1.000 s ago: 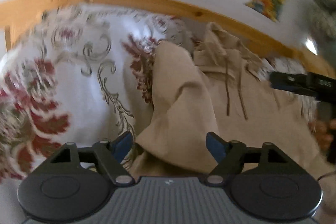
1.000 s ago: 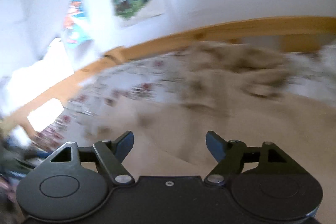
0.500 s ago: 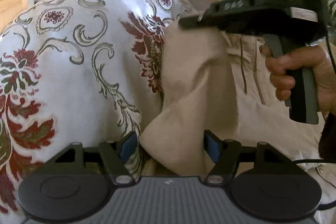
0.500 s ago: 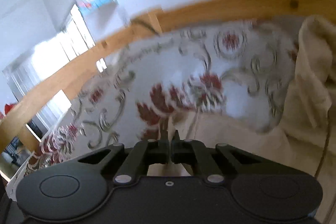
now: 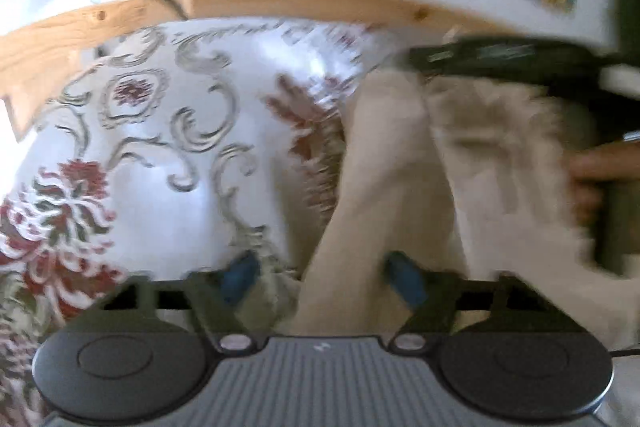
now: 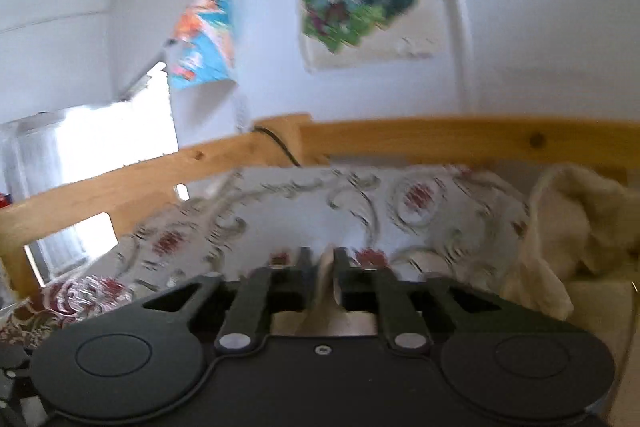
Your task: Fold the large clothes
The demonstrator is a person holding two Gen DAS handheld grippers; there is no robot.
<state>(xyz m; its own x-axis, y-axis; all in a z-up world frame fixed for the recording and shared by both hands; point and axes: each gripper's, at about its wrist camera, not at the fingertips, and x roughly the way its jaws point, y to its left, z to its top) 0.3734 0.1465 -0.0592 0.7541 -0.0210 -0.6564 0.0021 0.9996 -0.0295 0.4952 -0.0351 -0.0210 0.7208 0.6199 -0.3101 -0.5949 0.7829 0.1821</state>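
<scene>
Fingers of the left gripper (image 5: 322, 281) closing around the near end of the beige hoodie (image 5: 472, 163), cloth between the blue pads but not yet pinched. Fingers of the right gripper (image 6: 320, 267) parting slightly, a thin fold of the same cloth standing between them, contact hard to judge through the blur. Hoodie sprawled on the flowered bedspread (image 5: 160, 131), its raised fold running from 6 toward 12 o'clock in the left view, bulk off at 3 o'clock. Left gripper nearer the hem, right gripper (image 5: 496, 57) up at 1 o'clock by the wooden rail (image 5: 280, 1).
</scene>
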